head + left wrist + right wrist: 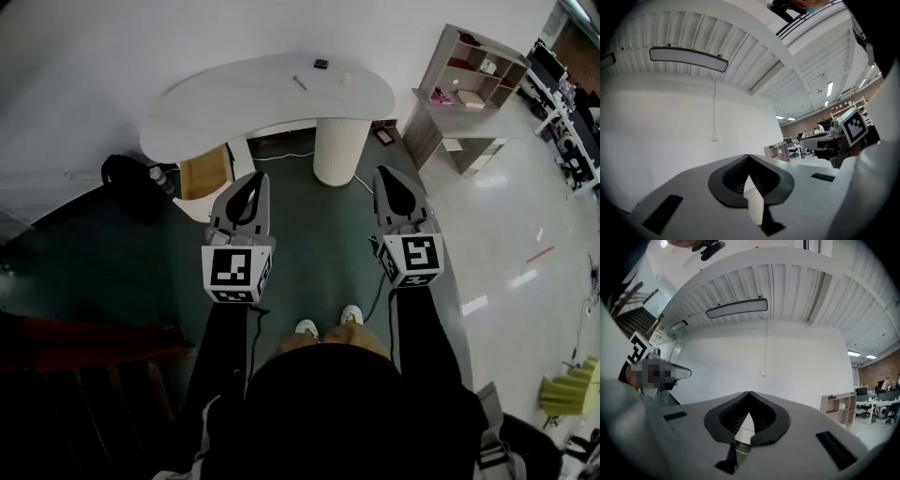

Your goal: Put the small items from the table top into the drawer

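A white rounded table [234,103] stands ahead of me. On its top lie a thin brown stick [299,82], a small black item [321,64] and a small white item [346,80]. Under the table's left side a wood-coloured drawer box [204,173] shows. My left gripper [251,180] and right gripper [386,174] are held level, side by side, well short of the table. In the left gripper view the left gripper [749,156] has its tips together with nothing between them. The right gripper [749,393] looks the same in its own view.
The table's ribbed white pedestal [339,148] rises between the grippers. A black bag [131,183] lies on the dark floor at the left. An open shelf unit [473,89] stands at the right. A cable [281,157] runs under the table.
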The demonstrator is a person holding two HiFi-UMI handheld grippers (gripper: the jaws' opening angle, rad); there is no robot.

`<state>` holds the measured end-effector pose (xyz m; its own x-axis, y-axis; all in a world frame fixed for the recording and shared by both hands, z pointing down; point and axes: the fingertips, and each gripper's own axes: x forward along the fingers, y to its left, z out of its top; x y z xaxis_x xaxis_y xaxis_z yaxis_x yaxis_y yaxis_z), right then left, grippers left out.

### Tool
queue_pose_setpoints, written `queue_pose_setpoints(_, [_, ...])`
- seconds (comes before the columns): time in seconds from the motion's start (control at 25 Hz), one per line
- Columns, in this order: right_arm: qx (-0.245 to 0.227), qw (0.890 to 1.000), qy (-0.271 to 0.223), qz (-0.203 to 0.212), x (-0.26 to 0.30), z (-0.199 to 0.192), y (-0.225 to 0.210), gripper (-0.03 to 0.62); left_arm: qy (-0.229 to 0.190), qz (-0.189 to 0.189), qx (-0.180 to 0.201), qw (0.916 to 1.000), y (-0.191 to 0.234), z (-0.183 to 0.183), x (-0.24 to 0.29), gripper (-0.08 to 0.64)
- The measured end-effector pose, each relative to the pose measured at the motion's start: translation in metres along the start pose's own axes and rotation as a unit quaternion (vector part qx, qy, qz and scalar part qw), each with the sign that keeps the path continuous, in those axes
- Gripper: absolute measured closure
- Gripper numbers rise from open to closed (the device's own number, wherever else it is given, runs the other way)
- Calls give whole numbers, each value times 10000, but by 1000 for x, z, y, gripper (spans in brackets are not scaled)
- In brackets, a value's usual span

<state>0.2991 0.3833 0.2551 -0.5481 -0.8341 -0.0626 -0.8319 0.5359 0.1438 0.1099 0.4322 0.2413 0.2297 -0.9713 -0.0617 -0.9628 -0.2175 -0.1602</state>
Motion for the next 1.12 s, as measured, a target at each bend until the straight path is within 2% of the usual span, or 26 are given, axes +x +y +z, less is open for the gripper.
queue_pose_setpoints(0.36, [105, 9999, -48, 105, 4, 1, 2, 566, 48, -41, -54, 10000, 1, -2, 0, 547])
queue_pose_setpoints(0.72, [43, 10000, 35, -64, 14, -3, -1, 566, 28, -26, -57, 10000, 12, 1, 6, 546])
queue_pose_setpoints(1.12, [34, 10000, -57, 39, 60, -6, -19, 566, -29, 7, 58, 10000, 26, -2, 48, 546])
